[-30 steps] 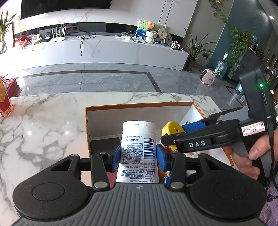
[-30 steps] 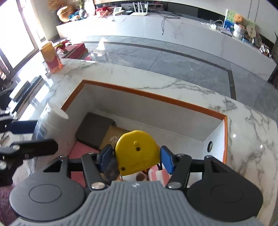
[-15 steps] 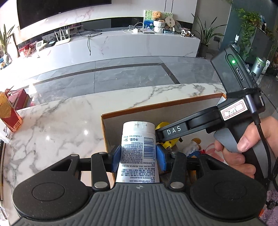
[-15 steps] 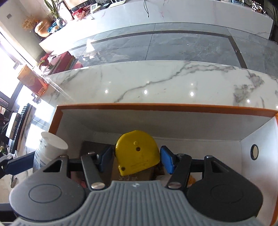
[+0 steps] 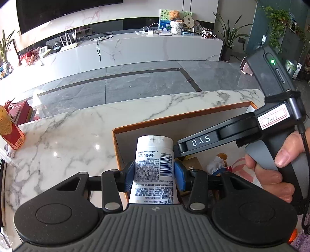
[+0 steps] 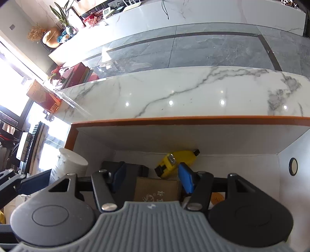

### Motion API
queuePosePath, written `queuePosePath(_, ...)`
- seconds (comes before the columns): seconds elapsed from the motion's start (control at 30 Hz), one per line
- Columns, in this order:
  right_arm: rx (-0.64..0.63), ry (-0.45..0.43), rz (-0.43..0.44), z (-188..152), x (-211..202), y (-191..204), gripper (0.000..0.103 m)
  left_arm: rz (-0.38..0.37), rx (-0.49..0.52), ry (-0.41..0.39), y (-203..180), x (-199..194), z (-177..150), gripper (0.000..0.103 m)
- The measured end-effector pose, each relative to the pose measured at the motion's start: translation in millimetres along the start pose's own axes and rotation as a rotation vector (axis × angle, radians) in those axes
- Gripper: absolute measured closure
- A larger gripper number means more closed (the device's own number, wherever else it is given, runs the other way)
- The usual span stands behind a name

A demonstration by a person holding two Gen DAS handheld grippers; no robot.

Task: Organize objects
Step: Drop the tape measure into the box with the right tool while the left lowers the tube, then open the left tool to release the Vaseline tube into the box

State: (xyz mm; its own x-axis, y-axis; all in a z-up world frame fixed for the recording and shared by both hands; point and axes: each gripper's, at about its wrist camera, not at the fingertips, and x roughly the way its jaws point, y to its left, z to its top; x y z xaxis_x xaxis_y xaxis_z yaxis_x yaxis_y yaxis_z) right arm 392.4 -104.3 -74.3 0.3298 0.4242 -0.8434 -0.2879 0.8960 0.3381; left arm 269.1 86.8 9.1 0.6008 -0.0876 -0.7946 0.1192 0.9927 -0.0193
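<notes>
White bottle [image 5: 154, 168] pinched in the left tool [image 5: 154, 175] over the orange-rimmed box [image 5: 182, 117] on the table [image 5: 64, 139].
Right tool [image 6: 153, 179] stands spread and empty; yellow tape measure [image 6: 179, 160] lies inside the box at centre frame.

a white marble surface [image 5: 64, 139] with grey veins fills the foreground. beyond it lies a grey tiled floor [image 5: 135, 81] with a dark inlaid strip. a long white marble cabinet [image 5: 155, 48] runs along the far wall under a dark tv [image 5: 64, 11]. potted plants [image 5: 230, 36] stand at right. bright daylight floods through windows [image 6: 11, 81] at left.
</notes>
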Motion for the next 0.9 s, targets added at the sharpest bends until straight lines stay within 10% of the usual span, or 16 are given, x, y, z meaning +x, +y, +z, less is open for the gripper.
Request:
queuePosePath(0.6, 0.026, 0.018, -0.087, -19, -13, -24, 0.06, -0.018, 0.094, 0.09, -27, 64, 2, 0.051)
queuePosePath(0.9, 0.006, -0.003, -0.057, -25, -27, -17, 0.06, -0.022, 0.089, 0.032, -19, 30, -1, 0.037)
